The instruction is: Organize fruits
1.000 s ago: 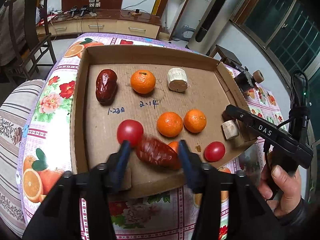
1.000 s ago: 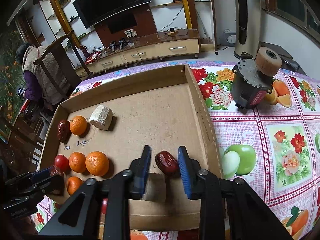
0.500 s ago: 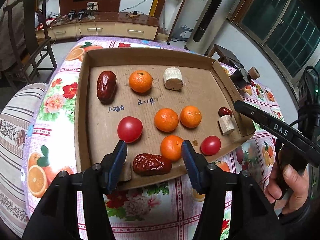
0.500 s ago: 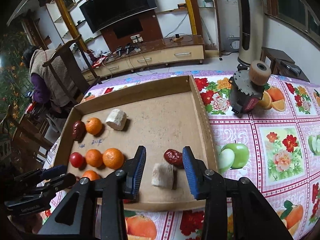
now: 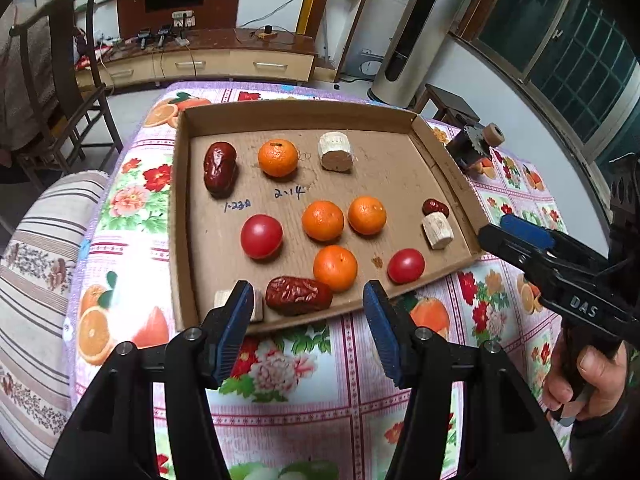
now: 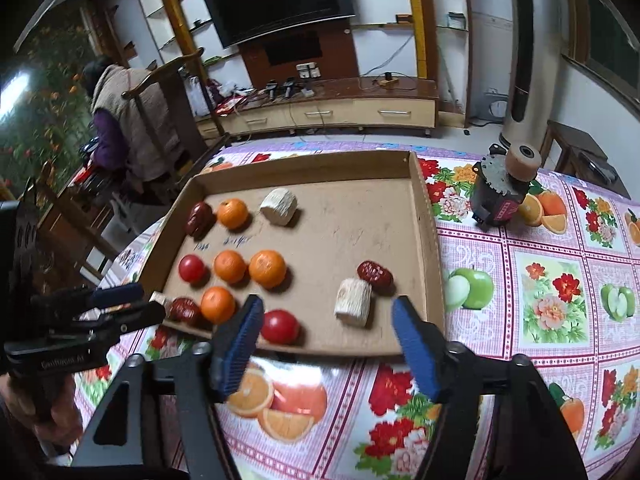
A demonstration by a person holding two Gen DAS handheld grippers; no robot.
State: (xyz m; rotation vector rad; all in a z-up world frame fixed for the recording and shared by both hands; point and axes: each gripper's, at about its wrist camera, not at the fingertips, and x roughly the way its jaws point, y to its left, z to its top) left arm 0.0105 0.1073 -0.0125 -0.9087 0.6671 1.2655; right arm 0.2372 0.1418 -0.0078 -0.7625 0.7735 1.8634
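Observation:
A cardboard tray [image 5: 296,110] holds several oranges, two tomatoes, red dates and pale cylinder chunks. My left gripper [image 5: 307,292] hangs open above the tray's near edge. A long red date [image 5: 298,295] lies free on the tray floor beyond its fingers, beside an orange [image 5: 335,268]. My right gripper [image 6: 328,308] is over the near rim [image 6: 320,350] with its jaws opening and nothing between them. Beyond it a small date [image 6: 375,276] rests against a pale chunk [image 6: 354,301]. A tomato [image 6: 280,326] sits by its left finger.
A black motor with a tan wheel [image 6: 500,192] stands on the flowered tablecloth [image 6: 540,300] right of the tray. A wooden chair [image 5: 68,80] is at the table's far left. A person [image 6: 120,120] sits in the background by the TV cabinet.
The right gripper's jaws have spread wide off the small date, which now lies by the pale chunk. Both grippers have drawn back and up from the tray; the long date stays on its floor.

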